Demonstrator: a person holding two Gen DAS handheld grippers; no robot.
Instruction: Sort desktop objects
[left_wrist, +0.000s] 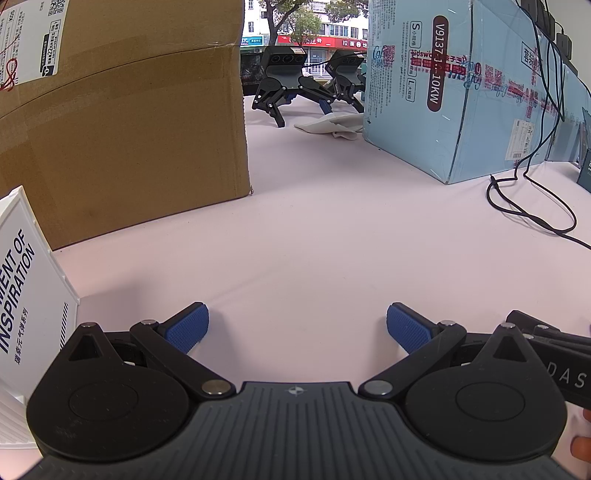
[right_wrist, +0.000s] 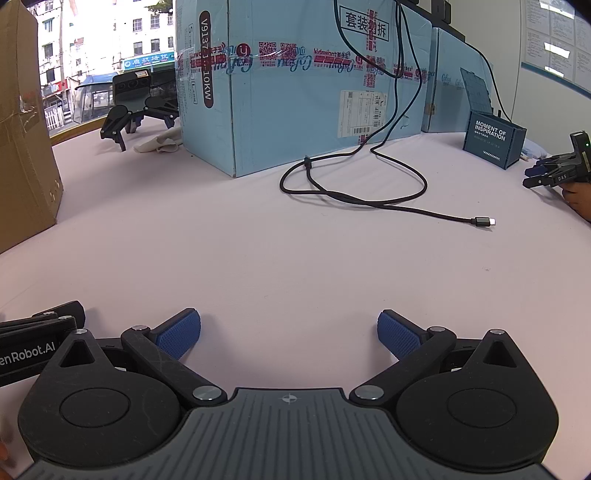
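My left gripper is open low over the pale pink table, with nothing between its blue pads. A white storage box printed "MOMENT OF INSPIRATION" stands just to its left. My right gripper is open too, over the bare table, and it holds nothing. A dark blue storage box with the same print stands far right in the right wrist view. A black cable lies looped ahead, ending in a silver plug.
A large brown carton fills the left. A light blue carton stands at the back right, with spare black grippers and a white cloth between them. Another hand-held gripper is at the far right edge.
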